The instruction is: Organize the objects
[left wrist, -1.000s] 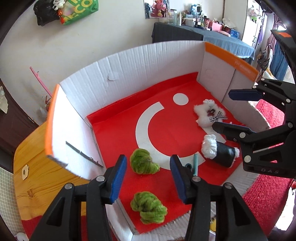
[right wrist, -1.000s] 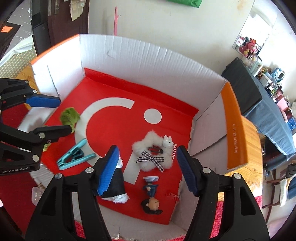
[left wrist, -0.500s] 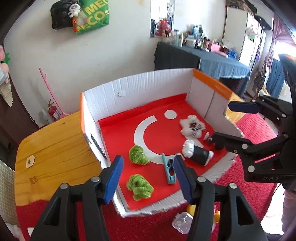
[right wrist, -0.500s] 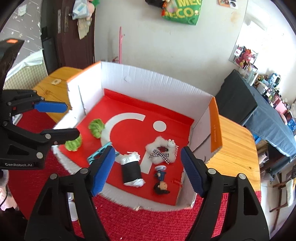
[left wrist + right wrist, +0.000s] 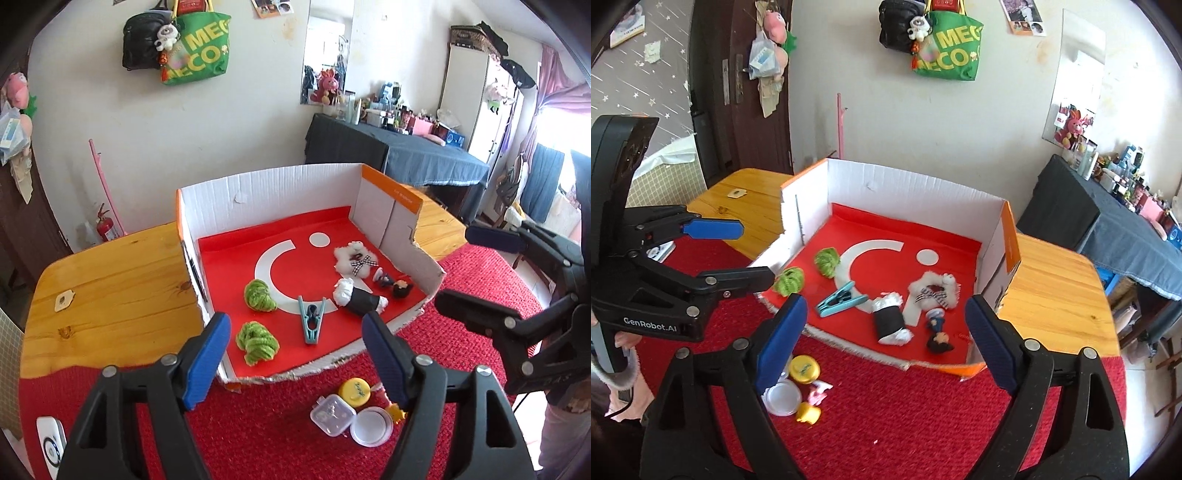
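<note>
An open cardboard box with a red floor holds two green yarn bundles, a teal clothes peg, a black-and-white plush roll, a white fluffy wreath and a small doll. My left gripper hovers in front of the box's torn front edge, its jaws opening with nothing between them. My right gripper hangs over the same edge further right, its jaws also opening and empty. Each shows from the side in the other view: right gripper, left gripper.
On the red cloth before the box lie a yellow lid, a clear small case, a white round lid and a yellow toy. Bare wooden tabletop flanks the box. A white device sits at the near left.
Both grippers have drawn back and up from inside the box to its front edge, and both jaws have widened. The small things on the red cloth have come into view.
</note>
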Action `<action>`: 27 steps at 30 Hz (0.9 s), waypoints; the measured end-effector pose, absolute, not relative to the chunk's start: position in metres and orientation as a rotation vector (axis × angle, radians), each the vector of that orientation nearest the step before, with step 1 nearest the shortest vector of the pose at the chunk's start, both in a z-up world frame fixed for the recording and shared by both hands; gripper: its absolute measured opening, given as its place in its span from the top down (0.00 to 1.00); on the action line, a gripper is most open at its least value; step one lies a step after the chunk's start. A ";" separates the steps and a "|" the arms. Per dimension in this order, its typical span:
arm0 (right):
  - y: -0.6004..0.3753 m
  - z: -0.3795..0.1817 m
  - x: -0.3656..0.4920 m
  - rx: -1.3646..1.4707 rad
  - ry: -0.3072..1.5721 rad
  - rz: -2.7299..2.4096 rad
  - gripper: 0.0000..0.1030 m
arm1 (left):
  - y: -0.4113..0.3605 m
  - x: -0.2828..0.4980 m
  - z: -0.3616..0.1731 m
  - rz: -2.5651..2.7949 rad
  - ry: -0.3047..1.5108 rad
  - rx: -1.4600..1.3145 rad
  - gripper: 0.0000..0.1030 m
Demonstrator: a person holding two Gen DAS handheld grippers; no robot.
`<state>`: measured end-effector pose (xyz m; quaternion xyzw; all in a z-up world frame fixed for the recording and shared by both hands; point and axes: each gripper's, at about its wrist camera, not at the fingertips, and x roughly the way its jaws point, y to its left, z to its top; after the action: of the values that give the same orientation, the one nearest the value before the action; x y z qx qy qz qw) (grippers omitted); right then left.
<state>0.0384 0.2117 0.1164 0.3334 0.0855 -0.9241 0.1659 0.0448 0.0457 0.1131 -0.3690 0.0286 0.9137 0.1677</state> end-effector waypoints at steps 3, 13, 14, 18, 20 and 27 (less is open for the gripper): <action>0.213 0.112 0.048 0.942 0.205 -2.627 0.13 | 0.045 0.054 0.111 2.632 0.064 -1.026 0.21; 0.220 0.081 0.075 0.957 0.120 -2.649 0.07 | 0.033 0.081 0.086 2.734 -0.028 -1.009 0.05; 0.221 0.075 0.076 0.970 0.101 -2.649 0.07 | 0.033 0.081 0.081 2.737 -0.041 -1.018 0.04; 0.224 0.057 0.081 1.012 0.071 -2.645 0.07 | 0.034 0.086 0.062 2.768 -0.039 -1.053 0.04; 0.223 0.046 0.082 1.042 0.085 -2.647 0.07 | 0.036 0.087 0.052 2.776 -0.028 -1.075 0.04; 0.221 0.013 0.081 1.177 0.102 -2.585 0.07 | 0.035 0.083 0.019 2.719 -0.085 -1.210 0.04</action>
<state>0.0813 0.2207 0.0126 0.4095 0.0353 -0.8993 0.1492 0.0829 0.0346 0.0186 -0.4052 -0.0285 0.9101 0.0822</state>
